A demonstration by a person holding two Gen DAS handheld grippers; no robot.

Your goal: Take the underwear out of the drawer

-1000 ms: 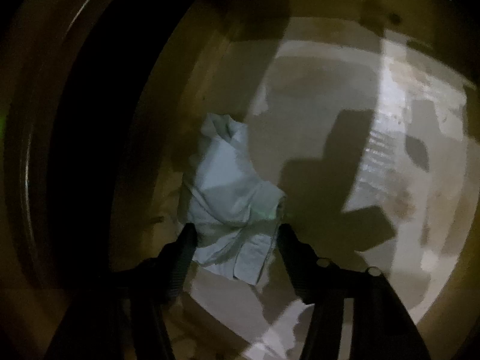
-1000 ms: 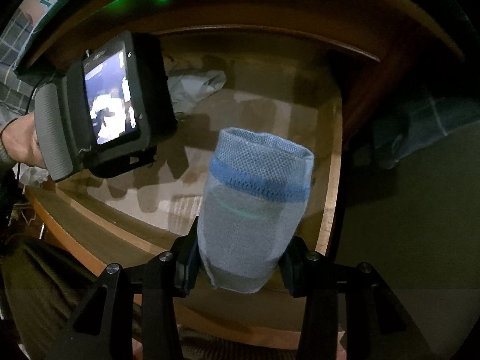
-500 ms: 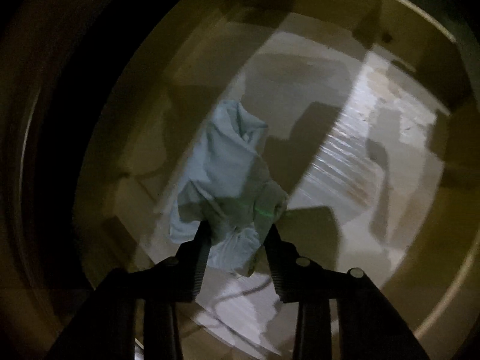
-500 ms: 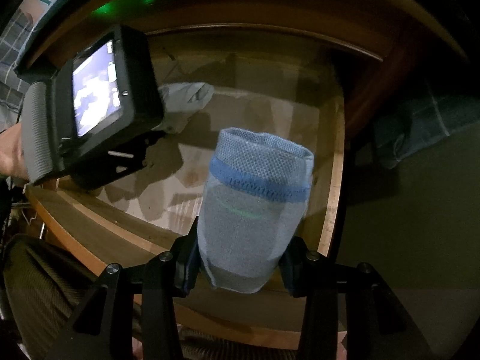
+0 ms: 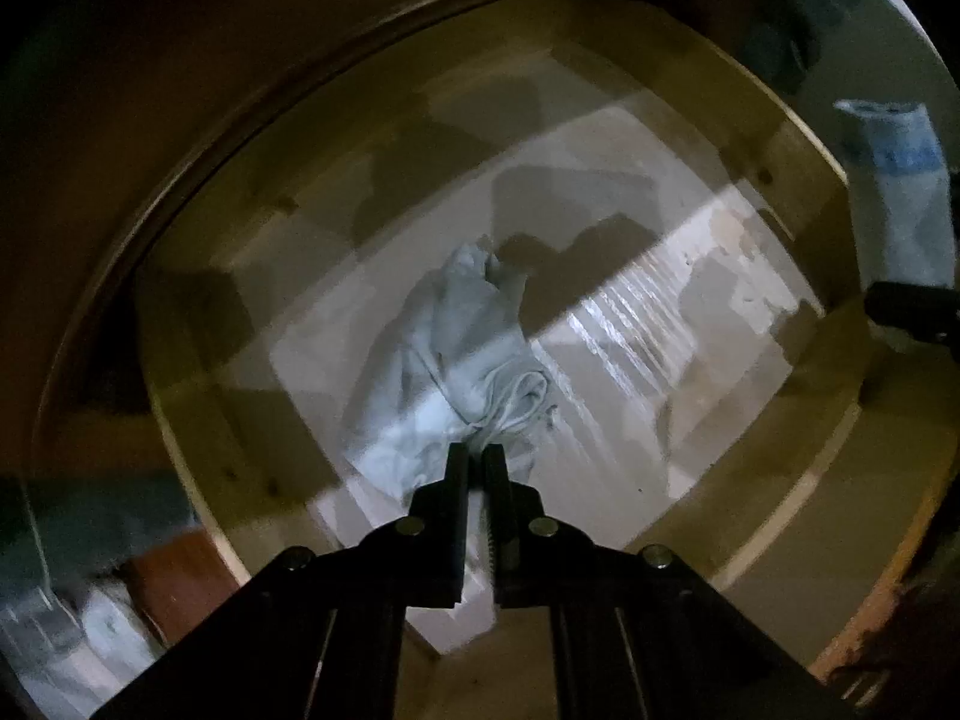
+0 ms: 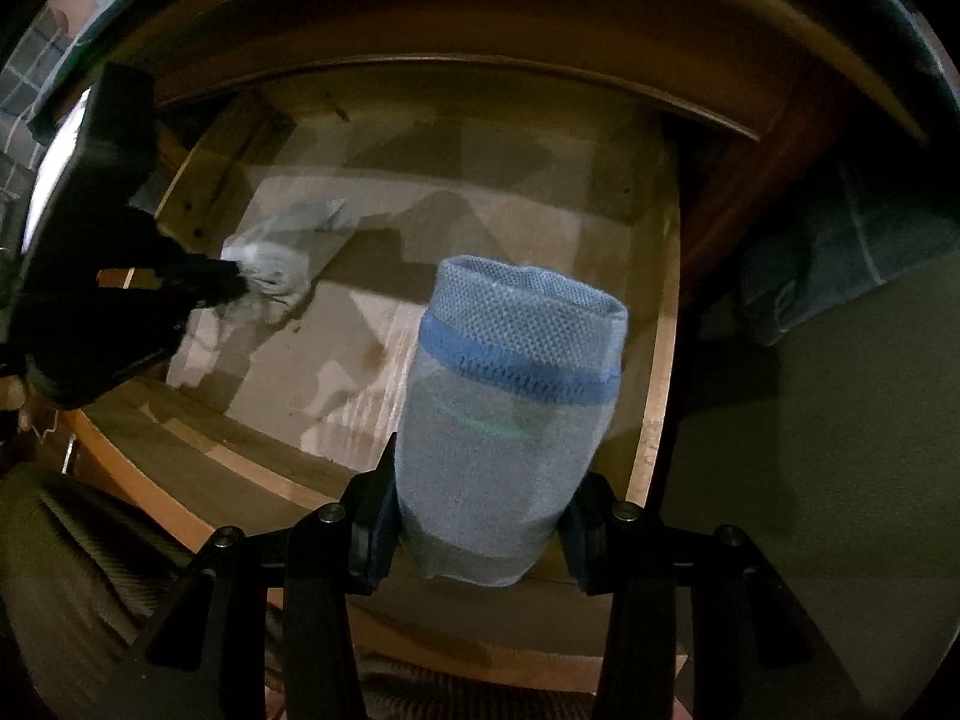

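Note:
My left gripper [image 5: 477, 449] points straight down into the wooden drawer [image 5: 198, 450] and is shut on a bunched fold of the pale grey-blue underwear [image 5: 444, 360], which hangs from the pads above the drawer floor. In the right wrist view the same left gripper [image 6: 237, 285] appears at the left with the pale underwear [image 6: 282, 252] trailing from its tips. My right gripper [image 6: 480, 525] stays shut on a rolled blue knit garment [image 6: 510, 408] with a darker blue band, held over the drawer's front right corner.
The drawer [image 6: 654, 324] has a pale lined bottom and wooden walls on all sides. A dark checked cloth [image 6: 840, 252] lies outside the drawer to the right. A woven seat or cushion [image 6: 78, 570] sits at the lower left.
The left jaws went from spread around the underwear to closed on it. The left gripper then rose and rolled, lifting the cloth off the drawer floor. The right gripper kept still.

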